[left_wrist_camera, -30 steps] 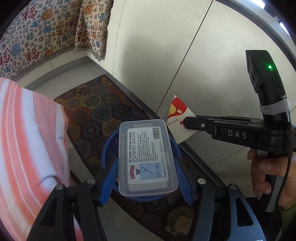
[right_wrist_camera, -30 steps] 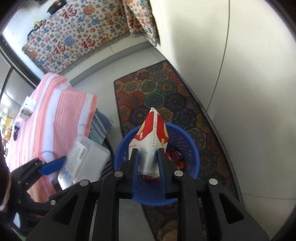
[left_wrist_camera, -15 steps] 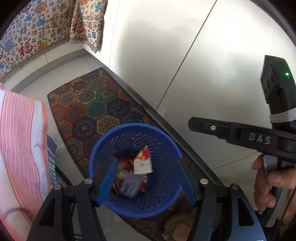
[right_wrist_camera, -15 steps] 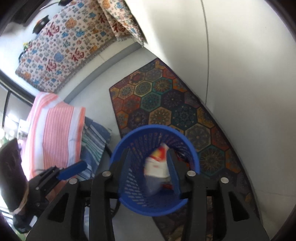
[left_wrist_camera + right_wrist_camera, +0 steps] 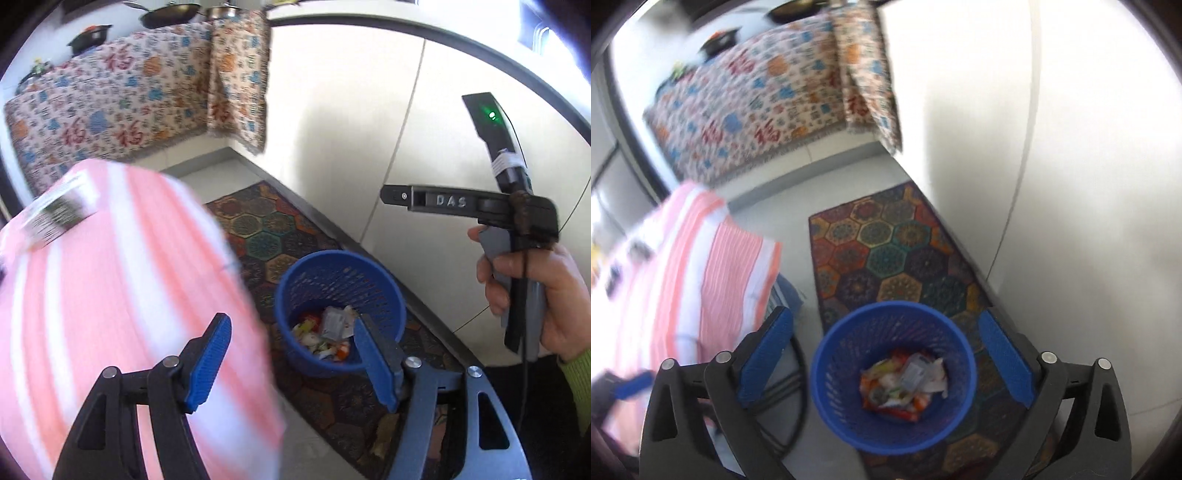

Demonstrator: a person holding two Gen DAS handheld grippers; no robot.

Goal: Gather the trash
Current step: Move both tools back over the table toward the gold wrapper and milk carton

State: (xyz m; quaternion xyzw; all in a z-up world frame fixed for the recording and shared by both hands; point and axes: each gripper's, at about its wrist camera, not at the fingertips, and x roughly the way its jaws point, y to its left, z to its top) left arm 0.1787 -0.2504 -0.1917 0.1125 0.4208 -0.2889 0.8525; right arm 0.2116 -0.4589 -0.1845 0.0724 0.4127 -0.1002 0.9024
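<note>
The trash [image 5: 905, 384] lies in a heap at the bottom of the blue basket [image 5: 827, 373] on the colorful rug [image 5: 886, 251]. The left gripper [image 5: 291, 358] and right gripper [image 5: 886, 358] are both wide open, holding nothing.

We see a perforated blue plastic bin [image 5: 894, 376], a woven patterned rug [image 5: 886, 254], and smooth glossy wall panels [image 5: 332, 129].
</note>
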